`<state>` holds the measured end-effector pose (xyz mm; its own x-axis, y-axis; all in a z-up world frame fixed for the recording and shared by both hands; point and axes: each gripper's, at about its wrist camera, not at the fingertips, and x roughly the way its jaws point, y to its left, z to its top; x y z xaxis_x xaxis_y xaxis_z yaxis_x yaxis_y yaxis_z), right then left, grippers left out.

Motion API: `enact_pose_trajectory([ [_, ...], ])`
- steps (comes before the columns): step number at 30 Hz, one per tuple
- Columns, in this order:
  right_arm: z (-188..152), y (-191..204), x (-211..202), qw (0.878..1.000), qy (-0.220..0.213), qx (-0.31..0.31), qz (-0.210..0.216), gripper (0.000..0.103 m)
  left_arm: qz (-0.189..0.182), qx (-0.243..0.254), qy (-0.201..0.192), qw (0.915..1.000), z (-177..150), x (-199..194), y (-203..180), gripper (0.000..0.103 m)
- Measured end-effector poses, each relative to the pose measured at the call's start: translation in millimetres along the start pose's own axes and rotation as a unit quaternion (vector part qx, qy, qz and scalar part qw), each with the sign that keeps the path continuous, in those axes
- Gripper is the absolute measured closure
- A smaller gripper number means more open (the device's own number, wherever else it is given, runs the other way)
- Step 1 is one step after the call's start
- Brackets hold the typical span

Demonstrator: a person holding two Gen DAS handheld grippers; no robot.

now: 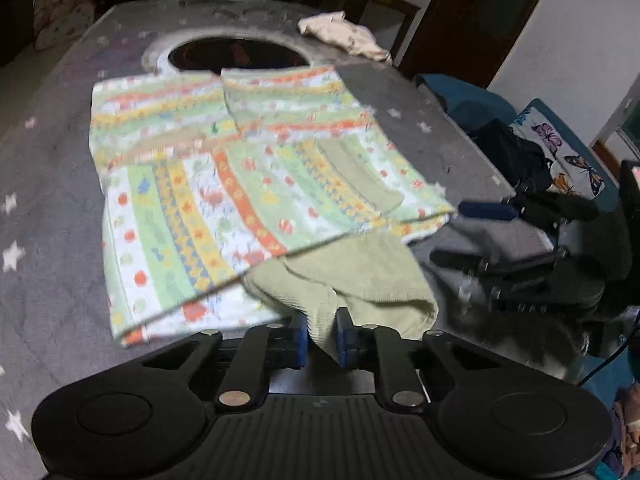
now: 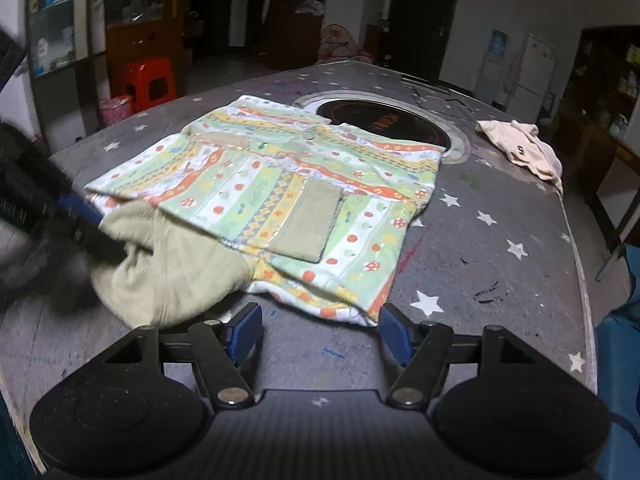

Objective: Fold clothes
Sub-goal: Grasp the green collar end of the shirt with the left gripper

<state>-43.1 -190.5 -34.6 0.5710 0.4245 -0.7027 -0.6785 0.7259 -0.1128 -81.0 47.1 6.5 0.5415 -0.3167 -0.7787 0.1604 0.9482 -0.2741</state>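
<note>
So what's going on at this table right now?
A person is folding a patterned child's top on a grey star-print table cover. The left tool is pinched shut on the top's plain green cuff. The right tool hangs open in front of the hem, holding nothing. A cream garment lies apart at the far edge.

We are looking at grey quilted table cover (image 2: 480,248) with white stars, filling most of both frames. Round dark cooktop (image 2: 380,122) is sitting recessed in table, upper centre of right wrist view. Striped patterned garment (image 2: 280,184) is lying flat at centre of frame, its far edge overlapping cooktop rim. Its olive green part (image 2: 168,276) is bunching at lower left. Cream garment (image 2: 520,148) is lying crumpled at upper right, well apart from striped one.
</note>
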Motion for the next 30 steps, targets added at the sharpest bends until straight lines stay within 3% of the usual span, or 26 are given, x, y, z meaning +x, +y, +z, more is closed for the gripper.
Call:
enact_pose_trajectory([
  [7,-4.2,11.0,0.1,0.999,-0.018,-0.031,0.025,0.035,-0.013,-0.004,-0.05,0.9987,30.0,-20.0,6.0,0.09],
  [16,18.1,44.7,19.0,0.991,-0.063,-0.1,0.057,0.036,-0.03,-0.005,-0.052,0.9982,48.6,-17.2,13.9,0.09],
  [18,25.9,48.8,26.5,0.991,-0.06,-0.103,0.064,0.044,-0.032,-0.003,-0.05,0.9983,48.1,-16.4,15.8,0.09],
  [21,35.7,46.3,35.7,0.992,-0.05,-0.087,0.073,0.065,-0.038,0.002,-0.05,0.998,43.3,-18.0,20.3,0.089],
  [22,38.9,43.4,38.1,0.993,-0.048,-0.078,0.078,0.073,-0.039,0.005,-0.052,0.9979,41.2,-19.4,21.7,0.087],
  [24,45.5,35.4,39.8,0.993,-0.046,-0.053,0.093,0.078,-0.038,0.018,-0.062,0.9972,35.2,-24.5,24.3,0.08],
  [26,51.6,27.2,38.9,0.993,-0.047,-0.03,0.106,0.082,-0.025,0.04,-0.078,0.9959,26.7,-31.0,26.9,0.066],
  [27,54.9,22.8,37.7,0.992,-0.049,-0.019,0.11,0.082,-0.016,0.047,-0.083,0.9953,22.6,-33.8,28.5,0.053],
  [30,63.5,15.5,37.1,0.992,-0.052,0.005,0.118,0.084,0.005,0.073,-0.096,0.9927,11.3,-40.0,32.6,0.049],
])
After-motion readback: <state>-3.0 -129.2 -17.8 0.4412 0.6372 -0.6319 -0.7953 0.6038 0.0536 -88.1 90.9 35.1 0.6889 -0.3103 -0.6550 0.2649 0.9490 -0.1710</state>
